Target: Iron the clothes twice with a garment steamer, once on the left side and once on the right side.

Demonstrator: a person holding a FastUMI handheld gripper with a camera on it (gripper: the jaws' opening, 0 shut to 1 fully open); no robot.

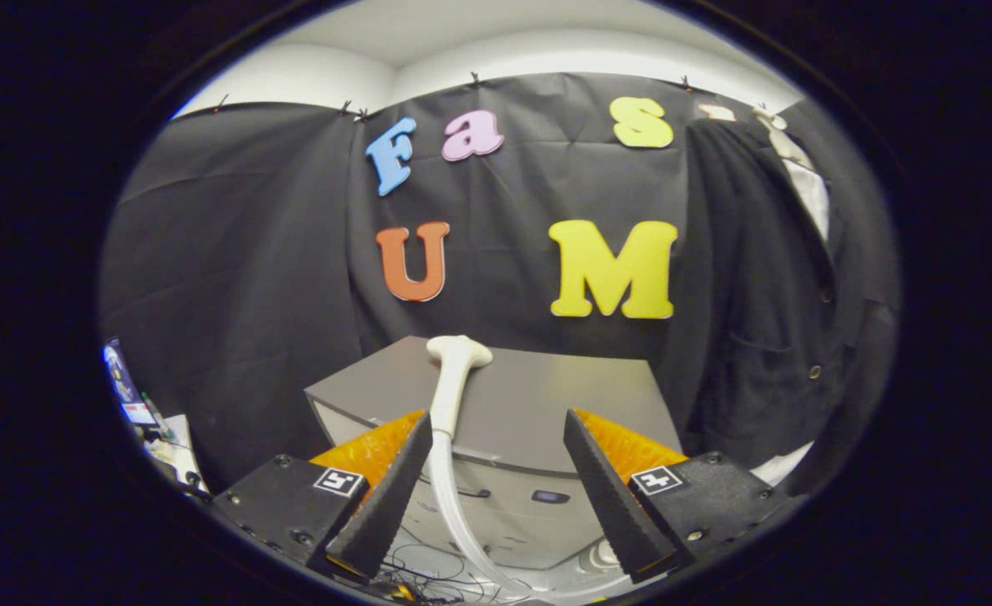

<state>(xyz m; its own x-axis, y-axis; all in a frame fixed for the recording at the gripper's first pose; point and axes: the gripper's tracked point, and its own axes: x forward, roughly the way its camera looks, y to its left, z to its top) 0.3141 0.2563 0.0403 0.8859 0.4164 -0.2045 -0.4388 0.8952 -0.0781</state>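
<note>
Steamer head [459, 352] w/ white handle sits lower centre of frame, lying on the grey cabinet top [546, 404]; its clear hose [449, 505] curves down past the cabinet front toward bottom of frame. My gripper [493, 488] is low in frame, fingers spread wide, nothing between the pads – steamer handle is just ahead, nearer the left finger [386, 497] than the right finger [609, 497]. Dark jacket [756, 295] hangs at right of frame, over a white shirt [807, 181], well apart from the steamer. Loose cables [428, 572] at bottom, under the hose.
</note>
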